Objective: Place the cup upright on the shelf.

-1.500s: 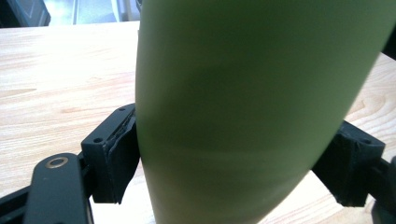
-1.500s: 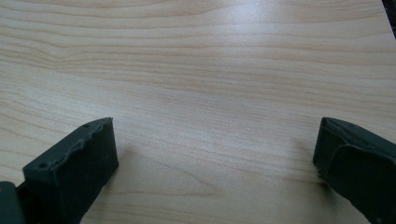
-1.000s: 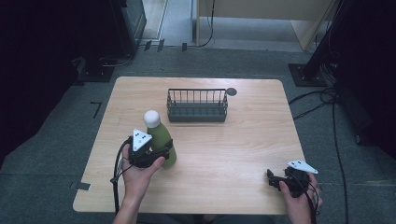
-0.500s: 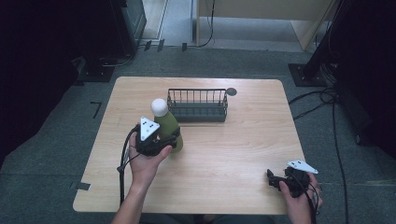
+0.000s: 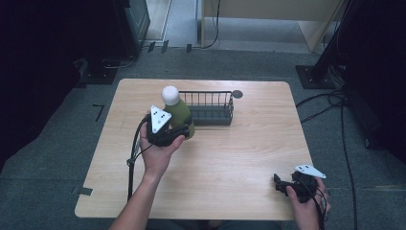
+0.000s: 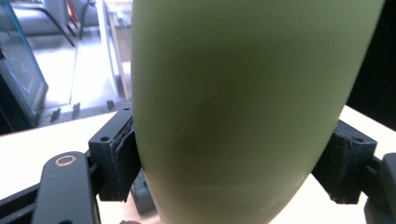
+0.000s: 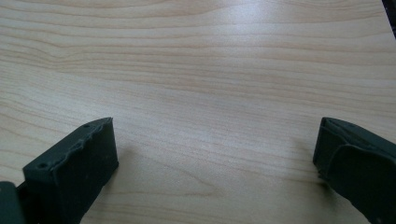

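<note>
Beside the basket [image 5: 208, 108], left jaws clamp the bottle [image 5: 181, 115] (right jaws gape, idle); its base could clip the rim.

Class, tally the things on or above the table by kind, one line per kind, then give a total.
Green bottle: 1
Wire basket: 1
Small dark disc: 1
Tongs: 2, left and right
Total: 5

Glossy green bottle [image 5: 182, 117], wood-grain table [image 5: 239, 158]
</note>
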A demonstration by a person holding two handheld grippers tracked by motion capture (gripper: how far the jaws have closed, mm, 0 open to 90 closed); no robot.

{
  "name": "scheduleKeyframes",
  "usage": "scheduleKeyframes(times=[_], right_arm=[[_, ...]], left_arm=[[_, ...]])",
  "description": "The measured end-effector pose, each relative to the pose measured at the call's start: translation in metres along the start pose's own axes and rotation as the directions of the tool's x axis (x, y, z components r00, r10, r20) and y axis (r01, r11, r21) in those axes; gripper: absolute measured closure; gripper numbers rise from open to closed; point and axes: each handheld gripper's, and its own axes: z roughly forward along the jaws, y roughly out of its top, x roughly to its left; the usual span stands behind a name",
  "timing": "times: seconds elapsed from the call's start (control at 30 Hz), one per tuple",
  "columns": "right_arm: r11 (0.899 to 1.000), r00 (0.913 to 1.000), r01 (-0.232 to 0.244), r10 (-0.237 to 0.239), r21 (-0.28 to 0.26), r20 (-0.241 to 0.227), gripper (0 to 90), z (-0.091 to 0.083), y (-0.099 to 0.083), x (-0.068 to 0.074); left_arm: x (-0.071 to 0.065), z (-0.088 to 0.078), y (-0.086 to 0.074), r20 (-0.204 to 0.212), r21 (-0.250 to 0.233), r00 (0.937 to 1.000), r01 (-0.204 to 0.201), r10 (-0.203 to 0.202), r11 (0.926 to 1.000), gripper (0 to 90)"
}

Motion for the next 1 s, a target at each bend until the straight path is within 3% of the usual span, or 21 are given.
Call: scheduleKeyframes(times=[0.17,0.53,0.7,0.9,1.0], right_arm=[[1.000,1.0000,0.000,0.000,0.000,0.000,0.0,0.000,0.000,0.000],[1.000,1.0000,0.001,-0.001,0.001,0.000,0.0,0.000,0.000,0.000],[1.000,1.0000,0.001,-0.001,0.001,0.000,0.0,0.000,0.000,0.000],[1.000,1.0000,0.001,-0.001,0.001,0.000,0.0,0.000,0.000,0.000],[1.000,1.0000,0.001,-0.001,0.002,0.000,0.0,0.000,0.000,0.000]], left_arm=[[-0.003,0.003,0.013,-0.015,-0.055,0.9999,-0.005,0.004,0.9985,21.9],[-0.004,0.025,0.036,-0.032,-0.108,0.9995,-0.011,0.007,0.9941,21.9],[0.002,0.041,0.038,-0.047,-0.123,0.9986,0.017,-0.023,0.9922,22.0],[0.008,0.062,0.037,-0.082,-0.129,0.9966,-0.007,-0.003,0.9916,21.9],[0.012,0.069,0.038,-0.093,-0.125,0.9956,0.004,-0.015,0.9922,21.9]])
